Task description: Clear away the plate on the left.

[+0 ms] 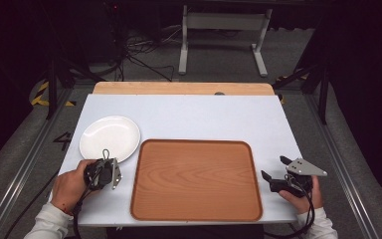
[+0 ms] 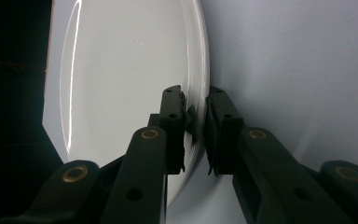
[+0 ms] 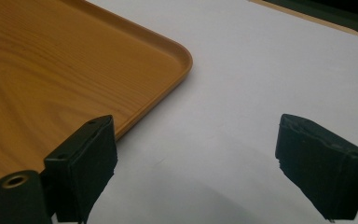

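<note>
Left gripper [image 2: 196, 122] clamps plate [image 1: 109, 138] rim; right gripper [image 3: 196, 172] agape beside tray [image 1: 196, 180].

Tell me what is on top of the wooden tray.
The wooden tray carries nothing: its whole wood-grain surface is bare in the high view. The white plate sits on the table beside it, its rim between the left gripper's jaws. Whatever lies beneath the tray is covered.
</note>
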`<state>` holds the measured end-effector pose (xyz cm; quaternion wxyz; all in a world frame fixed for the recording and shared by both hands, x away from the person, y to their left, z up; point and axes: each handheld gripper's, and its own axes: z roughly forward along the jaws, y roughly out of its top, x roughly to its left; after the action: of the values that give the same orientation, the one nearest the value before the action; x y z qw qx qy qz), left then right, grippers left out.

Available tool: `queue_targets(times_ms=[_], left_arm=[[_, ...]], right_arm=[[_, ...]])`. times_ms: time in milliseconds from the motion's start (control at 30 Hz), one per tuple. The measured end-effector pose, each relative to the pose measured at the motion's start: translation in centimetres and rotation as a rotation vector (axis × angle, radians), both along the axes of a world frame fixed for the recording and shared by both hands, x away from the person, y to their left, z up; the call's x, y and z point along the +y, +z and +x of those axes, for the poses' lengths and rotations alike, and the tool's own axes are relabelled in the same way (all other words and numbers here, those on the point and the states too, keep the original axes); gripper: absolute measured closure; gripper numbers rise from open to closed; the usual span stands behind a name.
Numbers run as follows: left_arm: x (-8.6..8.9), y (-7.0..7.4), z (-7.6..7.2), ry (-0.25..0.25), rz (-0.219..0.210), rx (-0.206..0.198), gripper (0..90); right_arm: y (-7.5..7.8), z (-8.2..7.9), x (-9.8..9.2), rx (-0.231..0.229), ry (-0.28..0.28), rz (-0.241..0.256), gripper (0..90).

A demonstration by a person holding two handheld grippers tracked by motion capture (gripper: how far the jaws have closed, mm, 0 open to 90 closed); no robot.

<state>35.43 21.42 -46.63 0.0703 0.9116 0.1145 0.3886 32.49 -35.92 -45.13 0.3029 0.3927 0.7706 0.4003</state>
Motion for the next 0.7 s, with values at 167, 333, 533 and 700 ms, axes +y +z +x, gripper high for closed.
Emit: queue_targets(times_ms=[167, 333, 533, 700], left_arm=[[-0.27, -0.16, -0.15, -0.006, 0.034, -0.026, 81.0], [-0.64, -0.37, -0.31, -0.023, 0.091, -0.064, 82.8], [-0.83, -0.17, -0.51, -0.037, 0.112, -0.128, 85.9], [-0.68, -0.03, -0.54, -0.031, 0.110, -0.151, 87.0]], right_arm=[[0.01, -0.03, 0.03, -0.003, 0.002, -0.004, 13.2], [0.02, -0.01, 0.02, -0.003, 0.001, -0.004, 13.1], [0.07, -0.08, -0.01, -0.007, -0.001, -0.006, 13.2], [0.03, -0.06, -0.01, -0.006, 0.000, -0.008, 13.2]])
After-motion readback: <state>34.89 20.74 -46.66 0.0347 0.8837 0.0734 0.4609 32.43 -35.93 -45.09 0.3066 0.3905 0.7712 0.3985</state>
